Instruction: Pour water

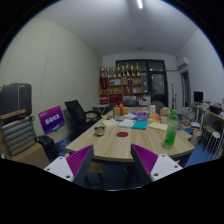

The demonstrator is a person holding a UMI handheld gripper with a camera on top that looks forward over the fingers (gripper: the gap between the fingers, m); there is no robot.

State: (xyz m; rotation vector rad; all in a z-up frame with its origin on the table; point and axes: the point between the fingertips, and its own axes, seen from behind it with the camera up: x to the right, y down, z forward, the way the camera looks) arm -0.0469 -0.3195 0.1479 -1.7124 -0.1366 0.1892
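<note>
Gripper held level and fairly high, looking forward over a wooden desk in an office-type room. Fingers spread wide, nothing between them. Left finger's purple pad and right finger's purple pad both visible, angled inward, a wide gap of bare desk between. No tilt to speak of; the gripper sits back at the near edge of the desk, well apart from everything on it.

Task item: green bottle stands upright on the desk, beyond the right finger and off to its right side, near the desk's right edge. Not touched. A small cup-like container sits beyond the left finger, farther along the desk; what's in it, can't tell. A red round item lies flat near the desk middle, ahead of the gap between fingers. Beyond those, clutter at the desk's far end: a blue-green flat thing, an orange object, other small bits too small to identify.

Around: black office chair left of the desk, purple sign further left, dark cabinet at the far left, shelf with bottles on the back wall, ceiling light overhead.
</note>
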